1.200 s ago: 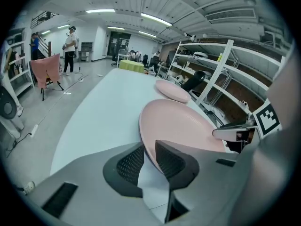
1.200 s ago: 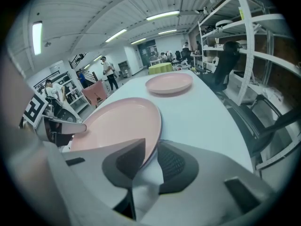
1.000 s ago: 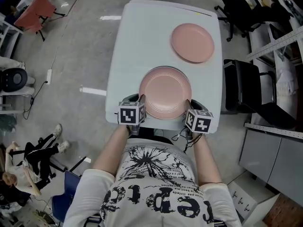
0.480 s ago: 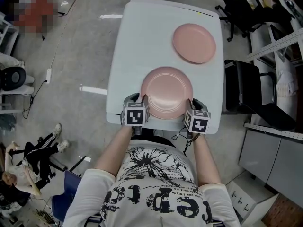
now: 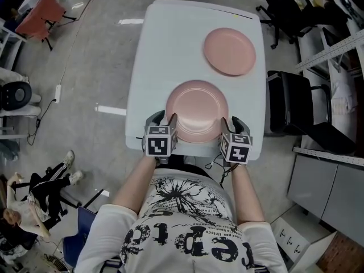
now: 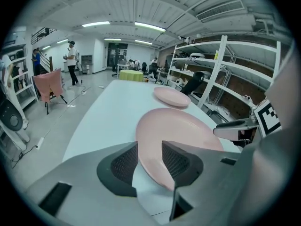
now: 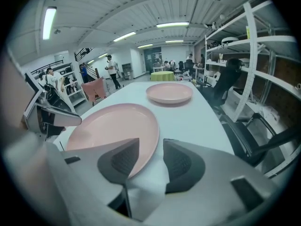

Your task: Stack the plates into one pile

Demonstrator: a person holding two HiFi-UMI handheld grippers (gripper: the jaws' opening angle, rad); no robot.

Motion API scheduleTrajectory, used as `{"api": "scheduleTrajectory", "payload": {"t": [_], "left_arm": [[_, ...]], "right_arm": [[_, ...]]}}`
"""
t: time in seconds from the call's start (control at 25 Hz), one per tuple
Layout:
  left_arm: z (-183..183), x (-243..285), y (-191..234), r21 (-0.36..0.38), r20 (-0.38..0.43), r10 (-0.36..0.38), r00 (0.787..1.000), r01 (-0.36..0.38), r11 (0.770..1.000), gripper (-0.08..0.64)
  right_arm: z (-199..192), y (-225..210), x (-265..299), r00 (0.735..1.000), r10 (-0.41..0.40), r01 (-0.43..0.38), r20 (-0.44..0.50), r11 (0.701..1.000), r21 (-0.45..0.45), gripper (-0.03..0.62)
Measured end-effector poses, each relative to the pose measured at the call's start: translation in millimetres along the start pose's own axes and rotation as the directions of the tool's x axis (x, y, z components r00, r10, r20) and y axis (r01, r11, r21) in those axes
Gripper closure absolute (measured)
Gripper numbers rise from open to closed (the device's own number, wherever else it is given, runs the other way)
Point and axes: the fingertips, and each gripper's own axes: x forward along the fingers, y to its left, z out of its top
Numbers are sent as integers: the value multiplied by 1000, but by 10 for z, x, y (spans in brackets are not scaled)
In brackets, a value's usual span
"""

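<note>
1. Now, caught the left gripper [image 5: 165, 120] and right gripper [image 5: 229, 123] flanking the near plate [image 5: 196, 110] at the front edge of the counter [image 5: 165, 50].
2. Were opening on both sides: fingers [image 6: 178, 160] spread wide, with the plate's rim between each pair but pinched by neither.
3. Found that plate lying flat, and the far plate [image 5: 229, 51] well apart near the far right corner. Nothing stacked yet.
4. Looked like a two-sided grab in the making. Needed both pairs slid deeper over the rim and closed together.
5. Called for a level lift, a carry across, and centring over the far plate before letting go.
6. Risked a tilt and a slide with only one side biting.
</note>
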Motion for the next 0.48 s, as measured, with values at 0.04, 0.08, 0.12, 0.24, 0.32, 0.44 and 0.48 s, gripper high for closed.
{"api": "scheduleTrajectory", "payload": {"t": [0.04,0.08,0.12,0.24,0.32,0.44,0.48], "left_arm": [[52,-52,-38,8,20,1,1000,-1,1000,399],[105,-102,-77,14,41,2,999,-2,1000,422],[159,-146,-117,16,64,1,998,-2,1000,471],[325,-214,-264,6,120,-33,992,32,999,558],[473,-192,-372,11,138,-71,988,70,997,558],[704,-123,-506,45,152,-129,980,124,991,558],[773,-92,-540,48,155,-153,976,147,988,558]], "right_arm": [[33,-16,-50,1000,0,0,13,1000,0,426],[71,-39,-103,1000,-1,1,27,1000,-2,442],[110,-64,-155,999,0,0,42,1000,-3,469],[228,-126,-279,996,12,-11,84,1000,-3,584],[343,-161,-298,994,27,-27,109,1000,-3,586],[512,-228,-272,991,30,-30,133,1000,0,586],[560,-255,-253,990,25,-25,136,1000,0,586]]}}
